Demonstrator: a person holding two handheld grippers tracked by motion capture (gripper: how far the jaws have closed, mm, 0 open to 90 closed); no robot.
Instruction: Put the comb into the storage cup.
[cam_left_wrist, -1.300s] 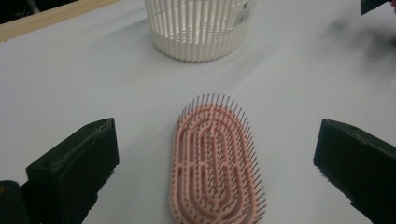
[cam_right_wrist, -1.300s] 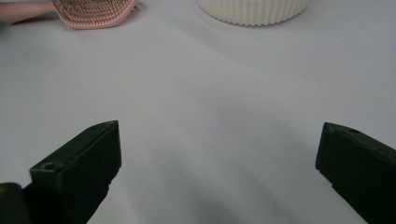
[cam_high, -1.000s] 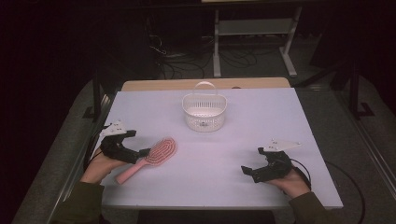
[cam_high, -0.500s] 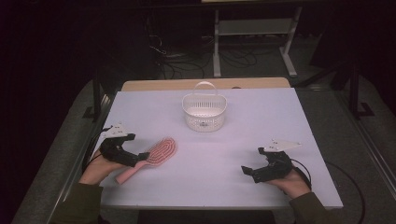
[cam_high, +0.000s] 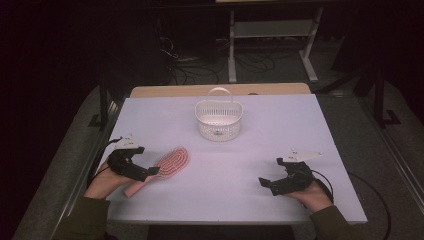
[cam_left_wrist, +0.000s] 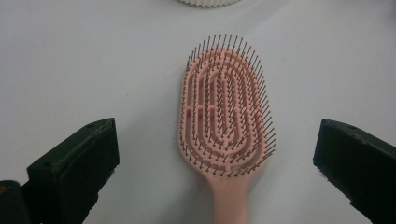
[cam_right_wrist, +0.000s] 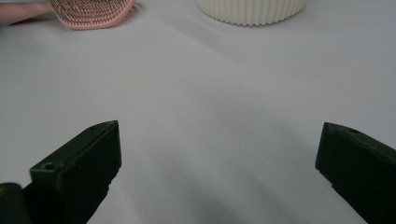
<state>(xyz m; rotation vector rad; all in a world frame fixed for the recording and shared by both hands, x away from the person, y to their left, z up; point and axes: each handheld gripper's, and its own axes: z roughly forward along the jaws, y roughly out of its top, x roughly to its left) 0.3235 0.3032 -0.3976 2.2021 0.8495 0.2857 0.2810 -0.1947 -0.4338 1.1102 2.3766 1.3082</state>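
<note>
Lining my left gripper (cam_high: 152, 171) up on the pink hairbrush (cam_high: 172, 161), jaws spread wide and holding nothing.

The hairbrush lies bristles-up on the white table (cam_high: 320, 125), toward my left side and well short of the white basket (cam_high: 218, 120); in the left gripper view its handle (cam_left_wrist: 229, 200) runs out between the jaws. My right gripper (cam_high: 263, 182) rests apart on the right, also spread open and empty. My worry is closing where the head widens: I judge the jaws could press on the bristles (cam_left_wrist: 227, 102) and slip, or tip the brush sideways. The handle's end is cut off at the frame's bottom edge, so I cannot tell how far along it the jaws sit. The basket's inside is too small to read.
</note>
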